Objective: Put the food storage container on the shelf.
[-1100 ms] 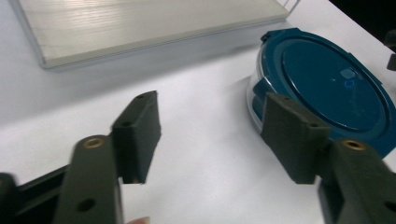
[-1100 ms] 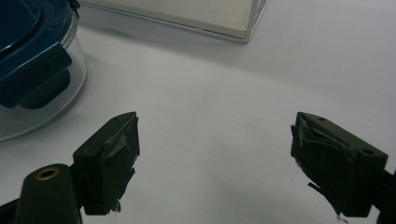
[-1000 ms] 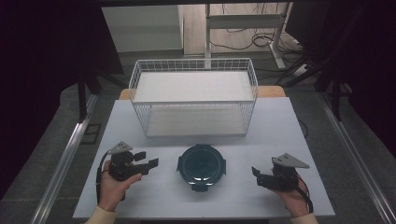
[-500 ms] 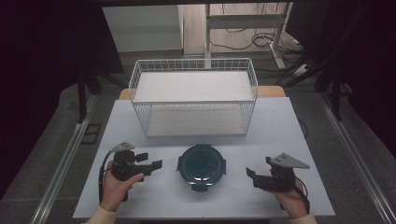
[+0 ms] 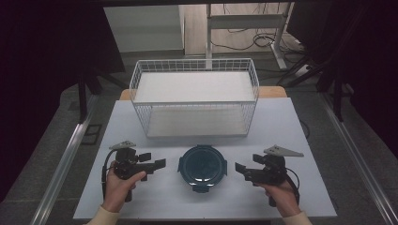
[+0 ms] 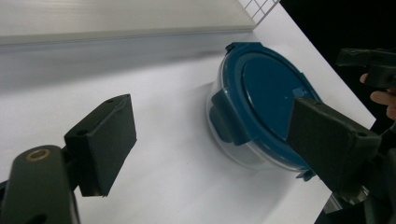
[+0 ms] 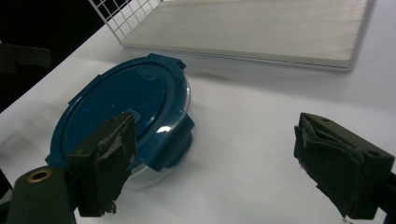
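Two grippers flank a round container, with bare white table between each and its sides. The left gripper has its jaws spread, empty, the container just ahead. The right gripper is likewise spread and empty. The container is clear plastic under a glossy blue clip-on lid. Beyond stands a white wire basket.

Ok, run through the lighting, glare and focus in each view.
High view: table brightly lit, surroundings nearly black, picture soft; a pale glint on the lid. Left gripper view: own jaws blurred up close, container fairly sharp, soft shadow band under the basket. Right gripper view: bright glare spots on the lid clip, near jaws out of focus.
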A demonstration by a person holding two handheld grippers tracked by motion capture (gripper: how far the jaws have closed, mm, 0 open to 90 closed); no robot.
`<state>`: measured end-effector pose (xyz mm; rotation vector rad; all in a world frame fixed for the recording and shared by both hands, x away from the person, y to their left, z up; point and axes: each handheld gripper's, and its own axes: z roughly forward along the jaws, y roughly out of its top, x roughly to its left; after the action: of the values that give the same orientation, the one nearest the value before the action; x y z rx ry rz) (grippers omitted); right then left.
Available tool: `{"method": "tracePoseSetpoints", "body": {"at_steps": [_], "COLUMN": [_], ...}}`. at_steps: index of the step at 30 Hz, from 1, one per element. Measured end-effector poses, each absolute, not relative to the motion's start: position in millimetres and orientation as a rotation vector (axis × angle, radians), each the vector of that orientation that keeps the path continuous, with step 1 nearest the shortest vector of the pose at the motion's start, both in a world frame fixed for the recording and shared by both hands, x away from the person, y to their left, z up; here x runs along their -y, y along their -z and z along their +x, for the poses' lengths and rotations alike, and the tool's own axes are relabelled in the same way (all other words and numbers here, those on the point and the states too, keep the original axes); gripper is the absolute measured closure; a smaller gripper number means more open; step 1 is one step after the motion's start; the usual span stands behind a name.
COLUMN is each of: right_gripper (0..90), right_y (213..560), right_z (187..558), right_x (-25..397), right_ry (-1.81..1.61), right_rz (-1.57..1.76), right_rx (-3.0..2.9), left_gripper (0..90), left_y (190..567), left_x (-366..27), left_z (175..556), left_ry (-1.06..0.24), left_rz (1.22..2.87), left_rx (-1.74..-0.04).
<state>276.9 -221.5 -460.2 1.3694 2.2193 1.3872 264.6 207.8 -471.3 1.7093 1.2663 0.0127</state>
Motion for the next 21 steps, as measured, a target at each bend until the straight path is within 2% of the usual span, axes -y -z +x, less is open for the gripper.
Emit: {"method": "tracePoseSetpoints", "body": {"at_steps": [7, 15, 17, 21], "right_gripper": [12.9, 10.2, 10.2, 10.1], "right_y": [460, 473, 475, 481], "right_z": [296, 301, 300, 297], "right_x": [195, 186, 185, 179], "right_ry": [-1.397, -1.442, -1.442, -1.424], "right_rz": [1.470, 1.520, 1.532, 1.529], "right_rx": [-2.265, -2.286, -2.295, -2.331], "left_gripper": [15.5, 15.6, 15.8, 15.4], "left_y": [473, 483, 487, 496], "left_x": [-188, -183, -181, -179], "left_z": [287, 290, 290, 293], "left_ry": [0.066, 0.084, 0.152, 0.185], "left_rz": [1.691, 1.736, 1.705, 1.713], "left_rx": [-1.271, -1.267, -1.254, -1.278]}}
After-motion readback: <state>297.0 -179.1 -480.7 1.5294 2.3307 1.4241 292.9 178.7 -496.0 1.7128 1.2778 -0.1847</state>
